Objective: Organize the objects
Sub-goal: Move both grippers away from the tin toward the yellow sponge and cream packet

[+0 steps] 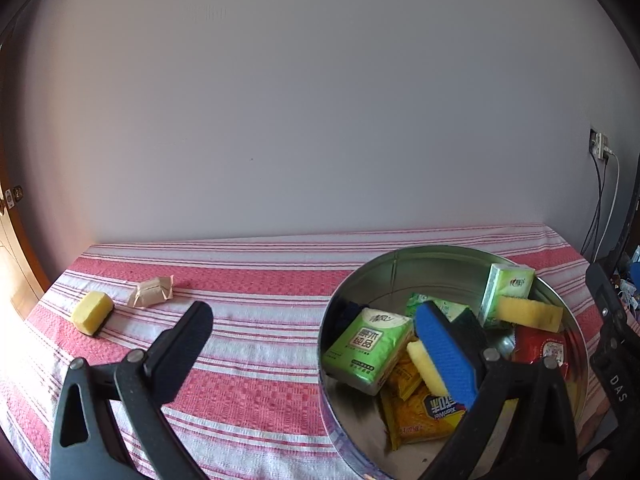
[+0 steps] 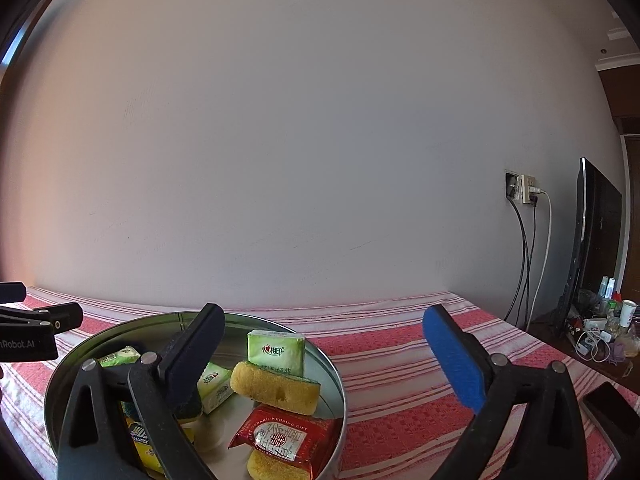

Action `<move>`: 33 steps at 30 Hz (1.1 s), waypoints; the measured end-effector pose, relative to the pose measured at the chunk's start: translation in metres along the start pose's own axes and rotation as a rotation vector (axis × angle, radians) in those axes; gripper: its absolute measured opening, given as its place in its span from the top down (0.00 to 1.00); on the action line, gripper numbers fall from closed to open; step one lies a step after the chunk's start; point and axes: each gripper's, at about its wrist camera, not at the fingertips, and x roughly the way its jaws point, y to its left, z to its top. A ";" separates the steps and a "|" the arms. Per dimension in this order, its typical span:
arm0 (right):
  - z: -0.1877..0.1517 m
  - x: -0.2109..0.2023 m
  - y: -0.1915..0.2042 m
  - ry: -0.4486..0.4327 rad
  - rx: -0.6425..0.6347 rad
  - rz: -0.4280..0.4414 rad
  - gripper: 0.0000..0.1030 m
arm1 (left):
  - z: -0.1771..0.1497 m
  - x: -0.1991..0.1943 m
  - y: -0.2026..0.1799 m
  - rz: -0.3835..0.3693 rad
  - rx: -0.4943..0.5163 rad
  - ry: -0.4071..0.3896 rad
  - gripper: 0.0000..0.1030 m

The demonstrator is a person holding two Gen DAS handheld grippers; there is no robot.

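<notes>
wall socket, cables, monitor (dark)

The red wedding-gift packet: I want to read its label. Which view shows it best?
The right wrist view: the red packet lies close, label facing the camera. The left wrist view shows it partly hidden behind a finger.

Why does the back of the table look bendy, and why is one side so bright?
Left wrist view: the fisheye lens curves the striped tablecloth, and strong light washes out its left edge near the yellow sponge. Right wrist view: same curving, with reflections on the metal tin.
</notes>
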 end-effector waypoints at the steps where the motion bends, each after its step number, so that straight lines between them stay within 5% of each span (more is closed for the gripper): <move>1: 0.000 -0.002 0.001 -0.012 0.006 -0.011 0.02 | -0.001 -0.001 0.004 0.006 -0.004 -0.003 0.01; 7: -0.003 -0.020 0.014 -0.062 0.056 0.000 0.01 | -0.006 0.000 0.029 0.060 0.002 -0.035 0.01; 17: -0.005 -0.030 0.099 -0.035 -0.023 0.146 0.01 | -0.009 0.012 0.087 0.158 -0.020 -0.027 0.01; 33: -0.010 -0.008 0.235 0.059 -0.075 0.282 0.01 | -0.019 0.048 0.209 0.353 -0.035 0.082 0.01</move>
